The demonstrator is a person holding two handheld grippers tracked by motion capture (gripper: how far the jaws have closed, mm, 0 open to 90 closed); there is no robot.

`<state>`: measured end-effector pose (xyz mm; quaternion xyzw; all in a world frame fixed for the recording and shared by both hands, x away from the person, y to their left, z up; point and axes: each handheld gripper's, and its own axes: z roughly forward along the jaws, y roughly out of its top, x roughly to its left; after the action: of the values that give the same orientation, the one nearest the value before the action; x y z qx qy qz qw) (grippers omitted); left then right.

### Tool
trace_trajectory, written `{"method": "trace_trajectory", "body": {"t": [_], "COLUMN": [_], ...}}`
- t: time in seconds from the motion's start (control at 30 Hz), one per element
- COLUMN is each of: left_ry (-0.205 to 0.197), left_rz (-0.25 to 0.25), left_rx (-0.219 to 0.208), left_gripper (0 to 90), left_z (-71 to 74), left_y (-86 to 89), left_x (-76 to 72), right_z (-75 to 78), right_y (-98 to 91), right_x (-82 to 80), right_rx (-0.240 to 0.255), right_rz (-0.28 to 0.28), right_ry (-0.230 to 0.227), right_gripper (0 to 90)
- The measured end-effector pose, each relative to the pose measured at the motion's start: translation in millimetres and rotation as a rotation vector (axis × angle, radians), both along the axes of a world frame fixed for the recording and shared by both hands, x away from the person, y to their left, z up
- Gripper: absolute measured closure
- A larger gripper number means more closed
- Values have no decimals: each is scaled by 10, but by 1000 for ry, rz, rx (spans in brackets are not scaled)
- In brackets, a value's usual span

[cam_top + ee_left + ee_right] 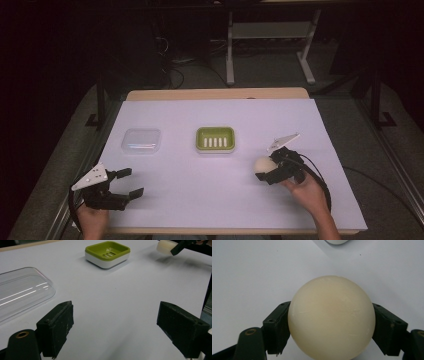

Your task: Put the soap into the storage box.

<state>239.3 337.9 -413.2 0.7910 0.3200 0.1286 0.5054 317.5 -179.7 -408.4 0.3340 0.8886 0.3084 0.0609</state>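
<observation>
White table point(215, 200): right gripper point(265, 170) jaws clamp cream soap point(262, 164), angled inward; left gripper point(131, 182) jaws wide, low.

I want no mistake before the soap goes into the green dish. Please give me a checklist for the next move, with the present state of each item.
1. Right tongs shut on the soap: ok, a jaw presses each side.
2. Green dish holds nothing: ok.
3. Path from soap to dish free: ok, bare white table cover between.
4. Clear lid away from the dish: ok, it lies apart at its left.
5. Left tongs out of the way: ok, open, near the table's edge.
6. Grip firmness: cannot tell.
</observation>
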Motion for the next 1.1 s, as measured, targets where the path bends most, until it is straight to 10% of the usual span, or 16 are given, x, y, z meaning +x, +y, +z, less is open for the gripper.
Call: {"method": "trace_trajectory", "body": {"t": [1.1], "left_ry": [-1], "left_rz": [-2], "left_rx": [8], "left_gripper": [132], "left_z": [4], "left_y": [-5], "left_x": [-3], "right_z": [249], "right_y": [258], "right_x": [200], "right_rx": [-7], "right_rz": [61], "right_ry": [11], "right_gripper": [236]}}
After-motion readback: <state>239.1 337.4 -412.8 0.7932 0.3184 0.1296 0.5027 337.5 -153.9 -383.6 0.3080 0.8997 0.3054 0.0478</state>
